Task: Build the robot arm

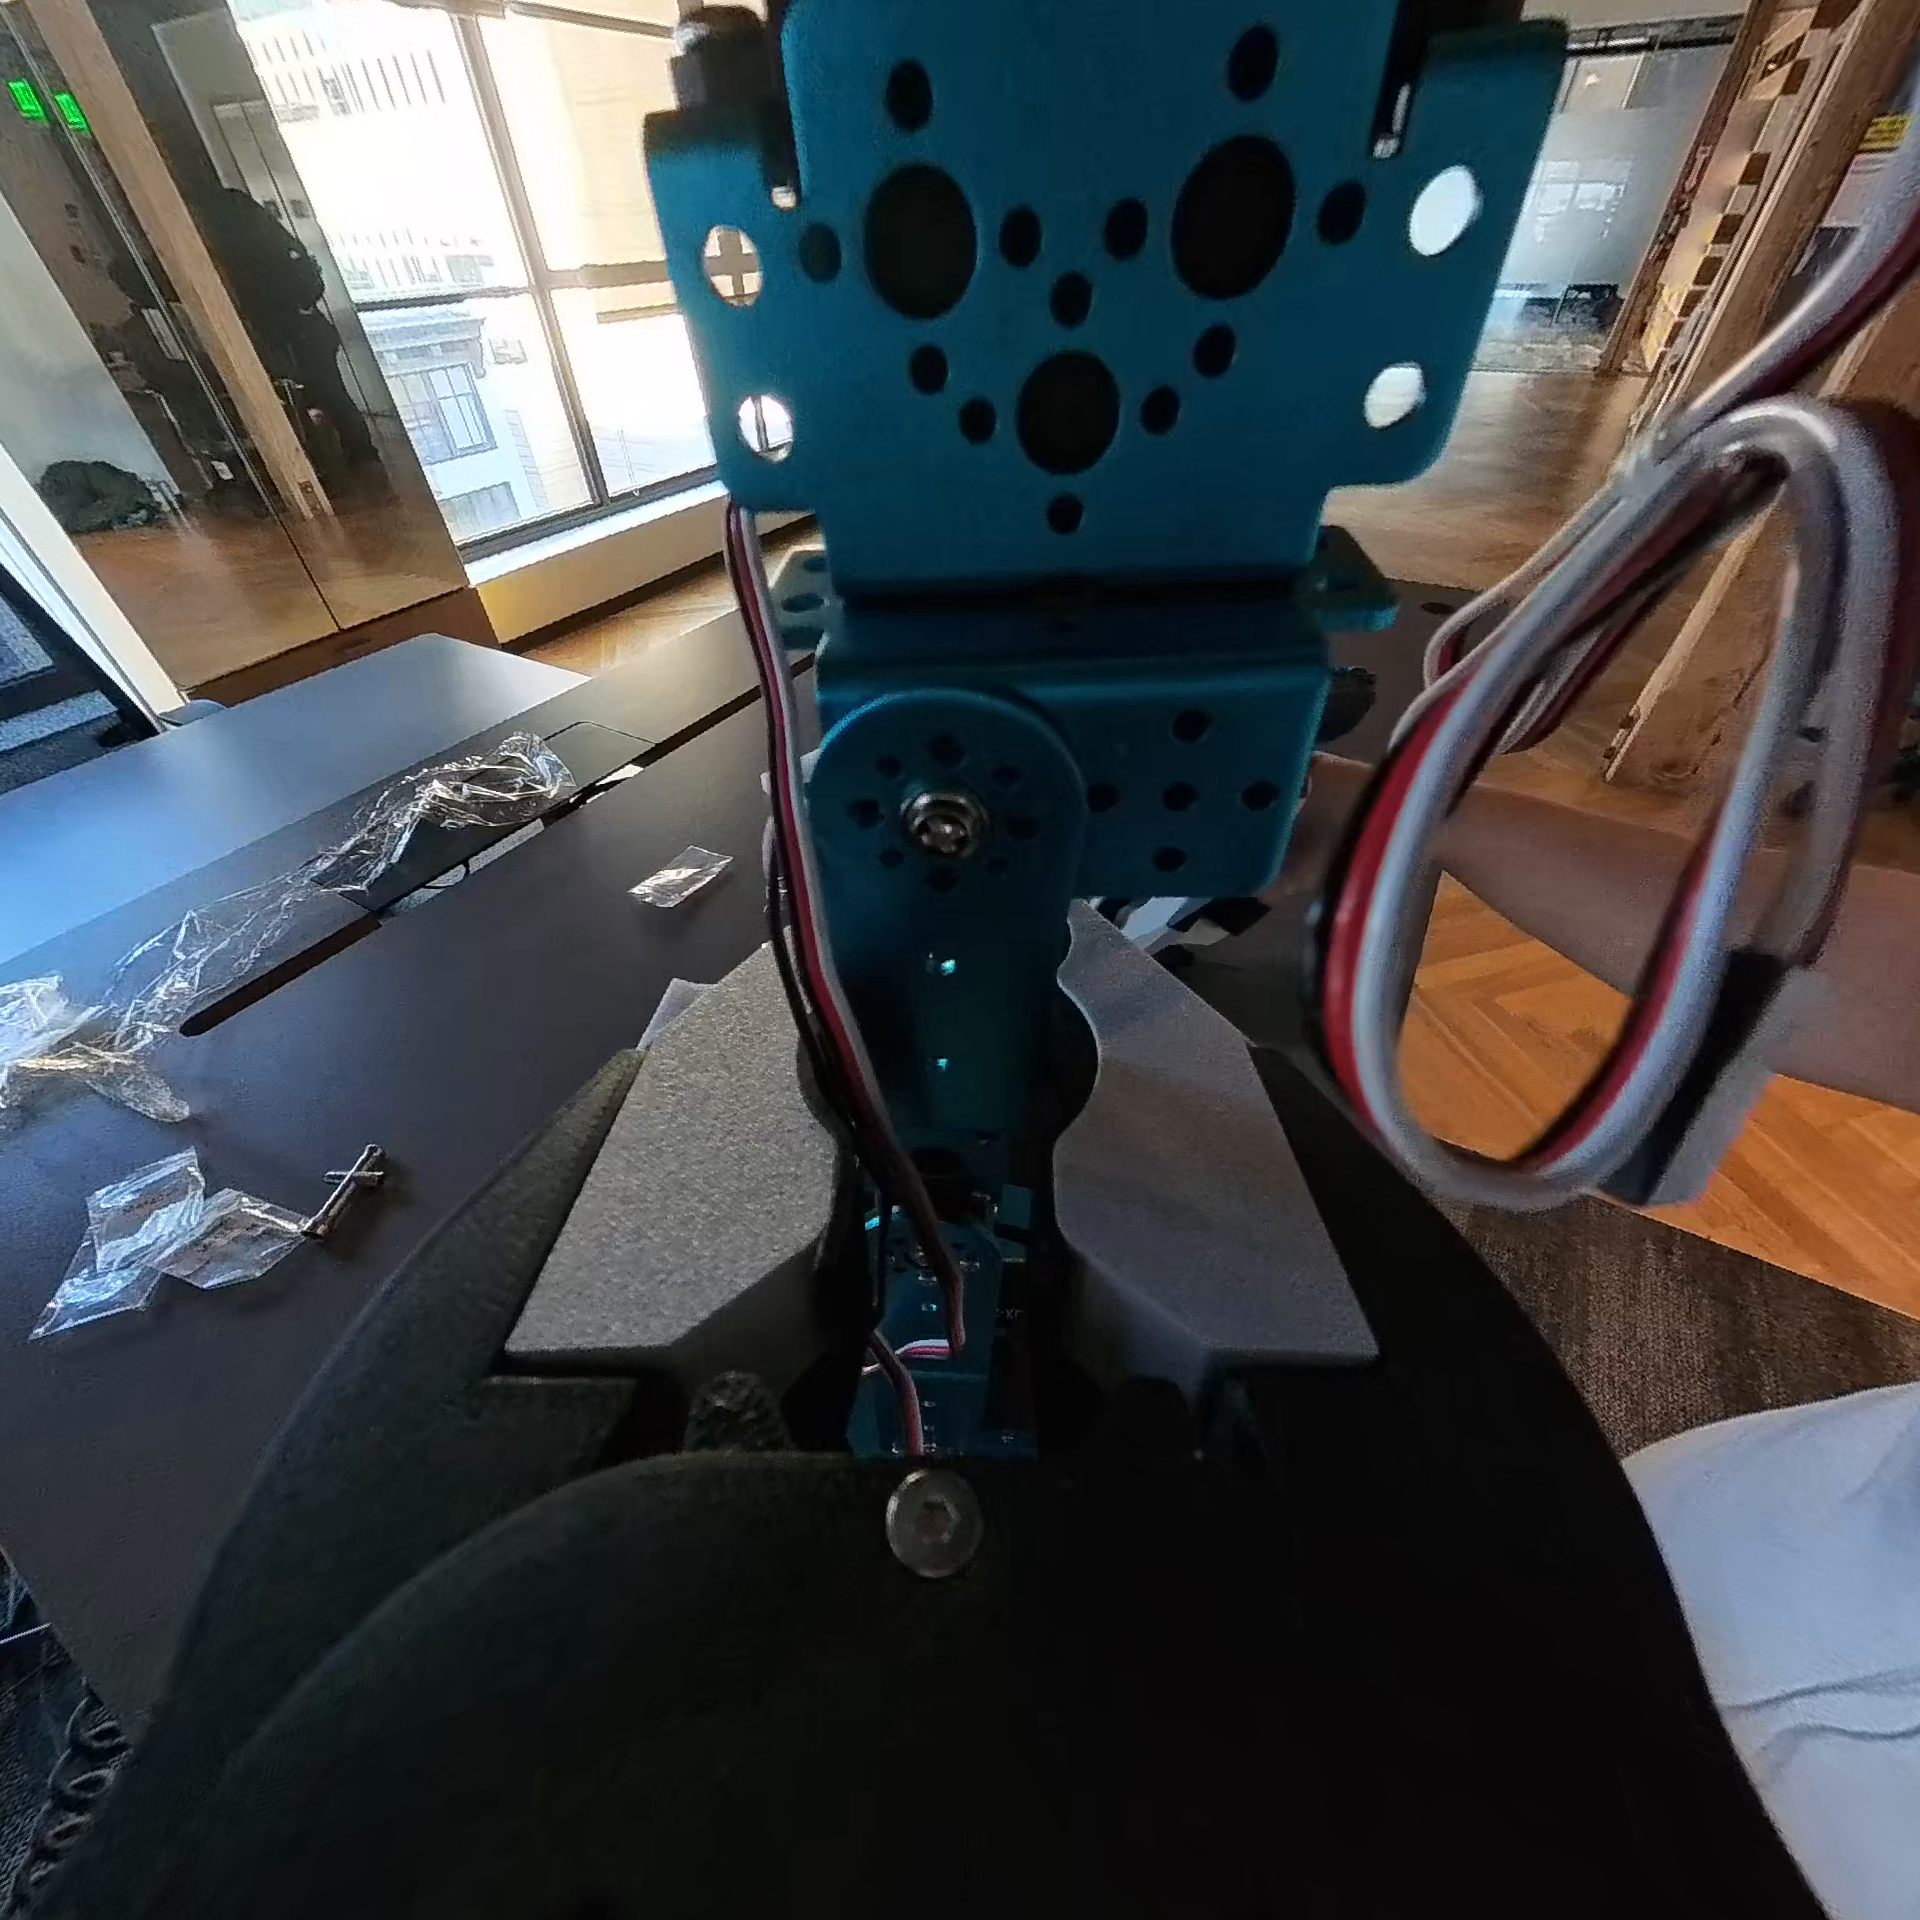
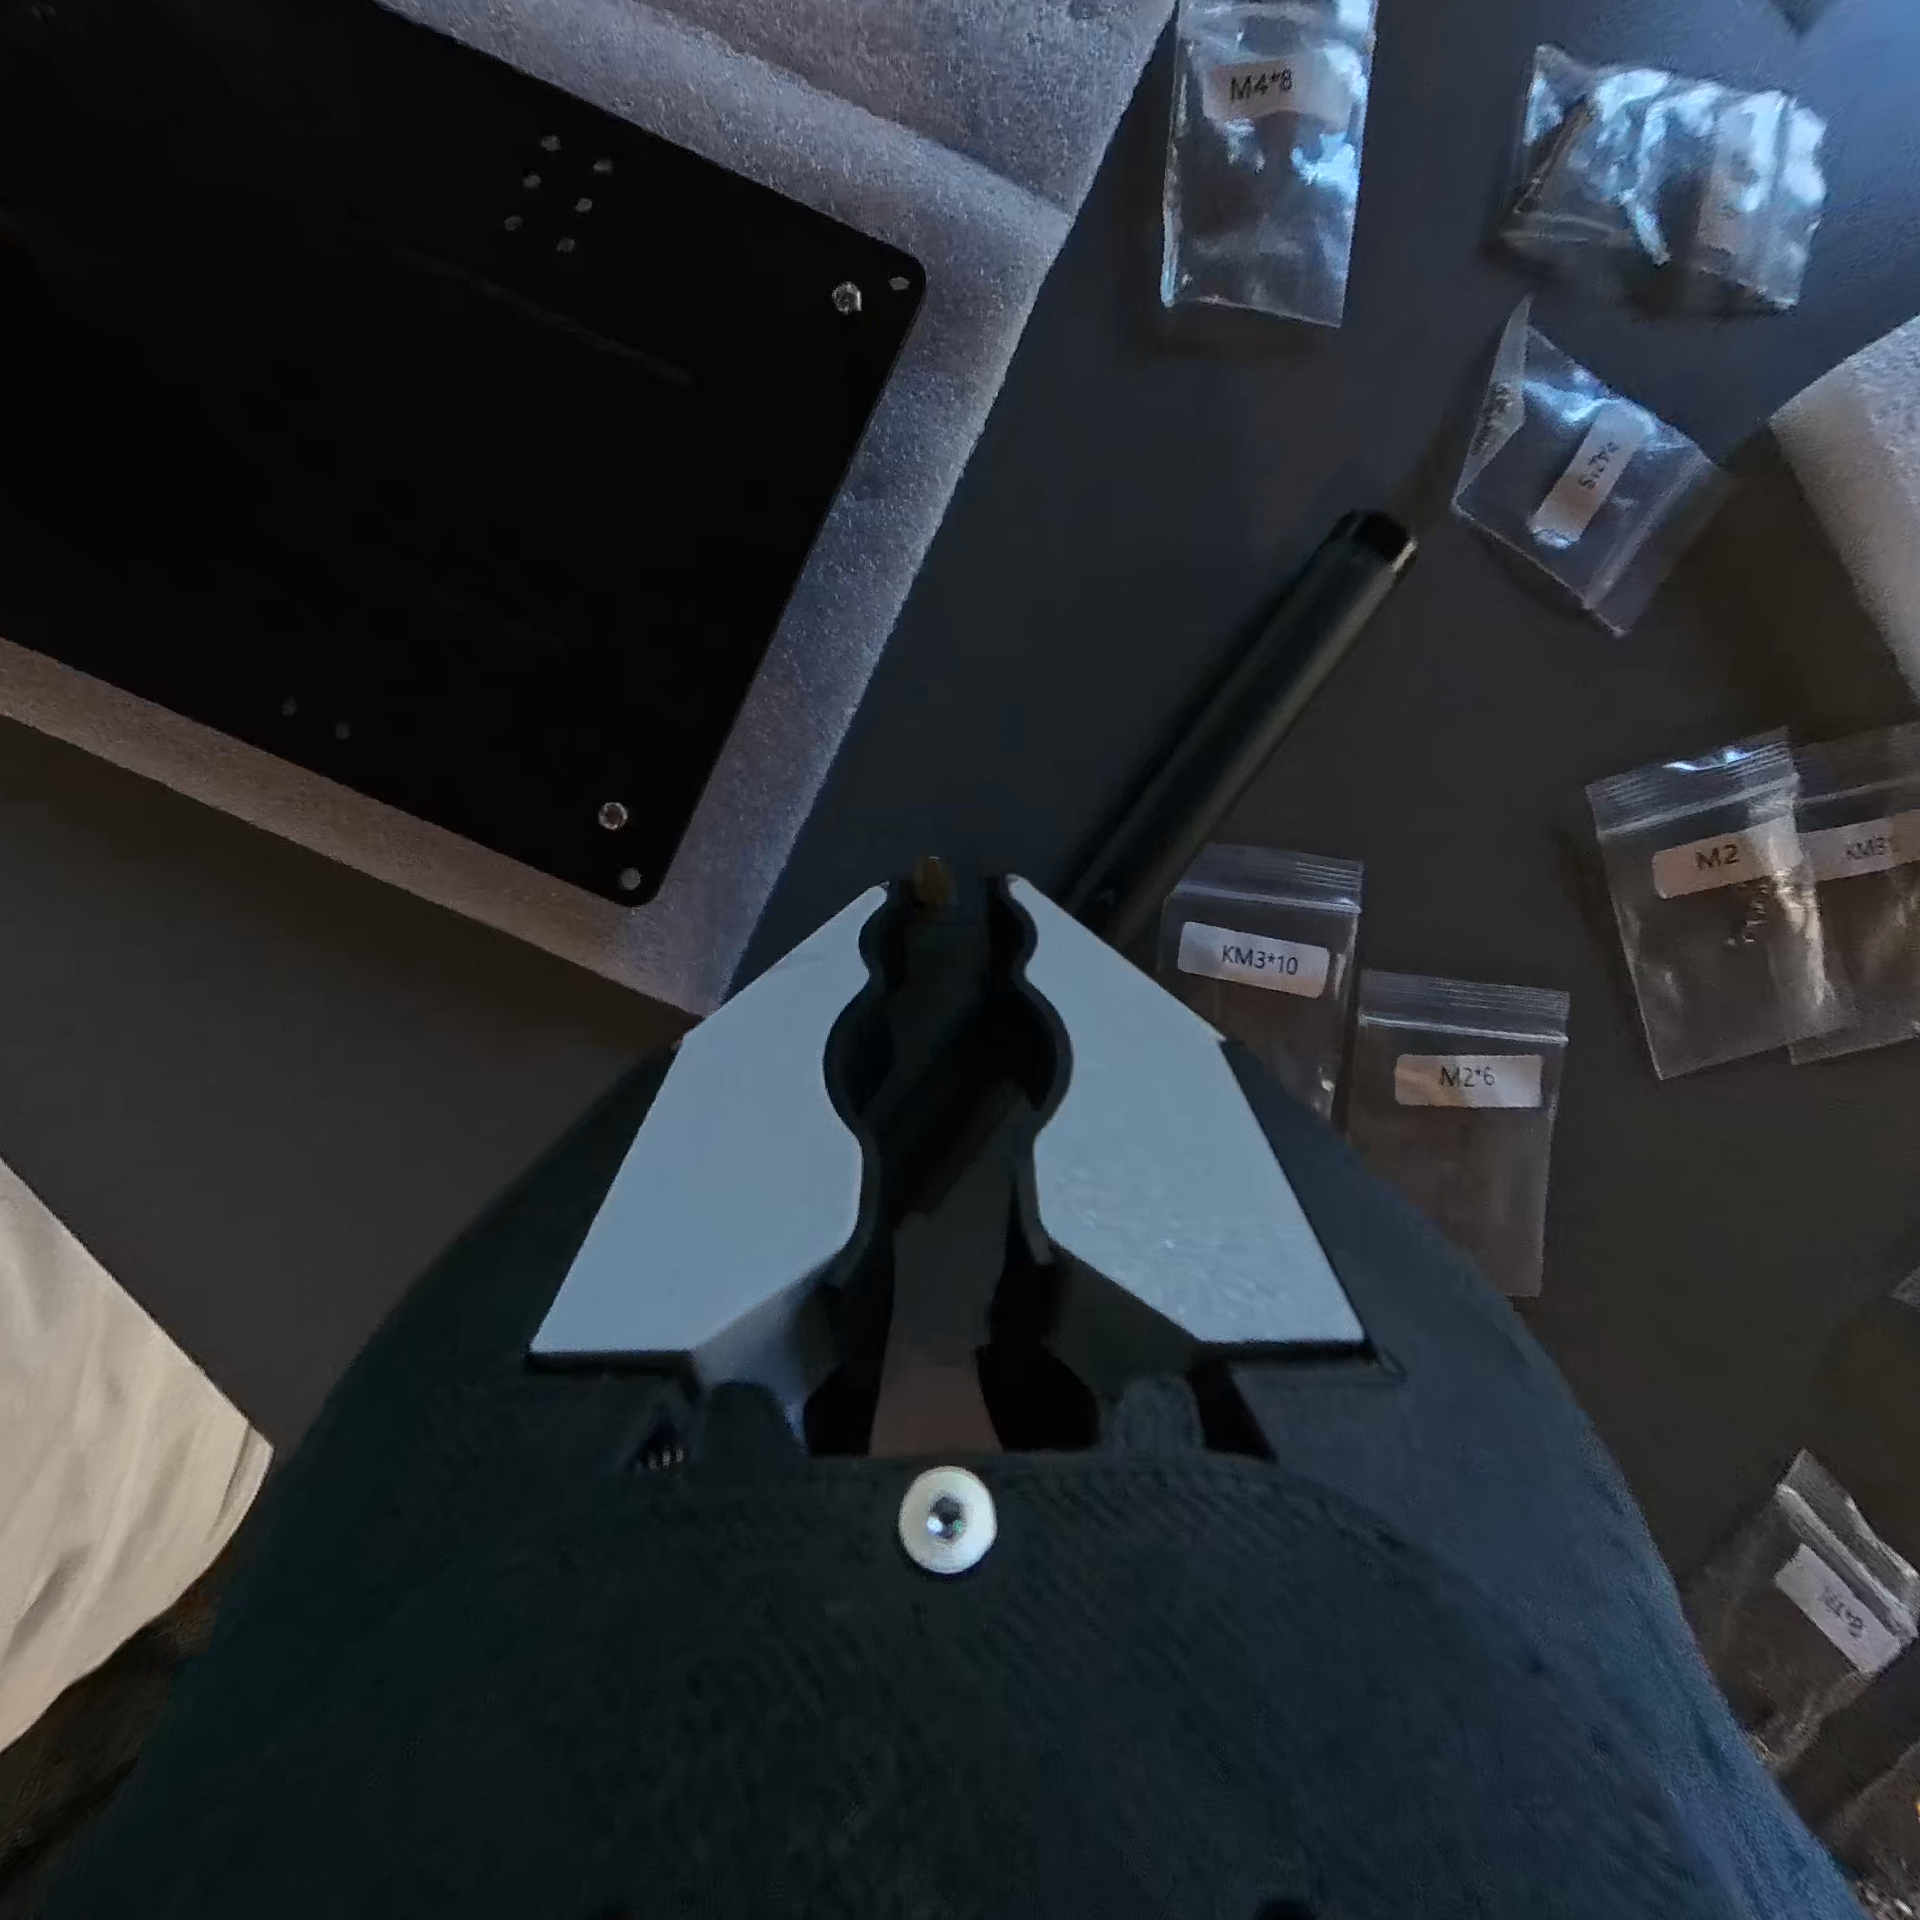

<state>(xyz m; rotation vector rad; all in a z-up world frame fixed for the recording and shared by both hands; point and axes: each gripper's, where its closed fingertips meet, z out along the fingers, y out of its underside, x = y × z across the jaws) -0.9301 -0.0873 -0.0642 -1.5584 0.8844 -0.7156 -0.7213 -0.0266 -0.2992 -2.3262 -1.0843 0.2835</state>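
Note:
In the left wrist view my left gripper (image 1: pixel 935 966) is shut on the lower stem of a blue perforated metal bracket assembly (image 1: pixel 1049 260), which stands upright between the grey fingers (image 1: pixel 675 1174). Thin red, white and black wires (image 1: pixel 805 914) run down its left side into the jaws. A blurred loop of the same wires (image 1: pixel 1507 852) hangs close at the right. In the right wrist view my right gripper (image 2: pixel 945 894) is shut on a slim dark part with a small brass tip (image 2: pixel 928 878) that sticks out past the fingertips, above a dark table (image 2: pixel 987 520).
A black plate with small holes (image 2: pixel 416 436) lies on grey foam (image 2: pixel 935 156) at the upper left. A black rod (image 2: pixel 1247 717) and several small bags of hardware (image 2: pixel 1262 966) lie on the right. Crumpled clear plastic (image 1: pixel 343 852) and a small metal wrench (image 1: pixel 348 1190) lie on the table. My hands' fingertips stand some 30 centimeters from each other.

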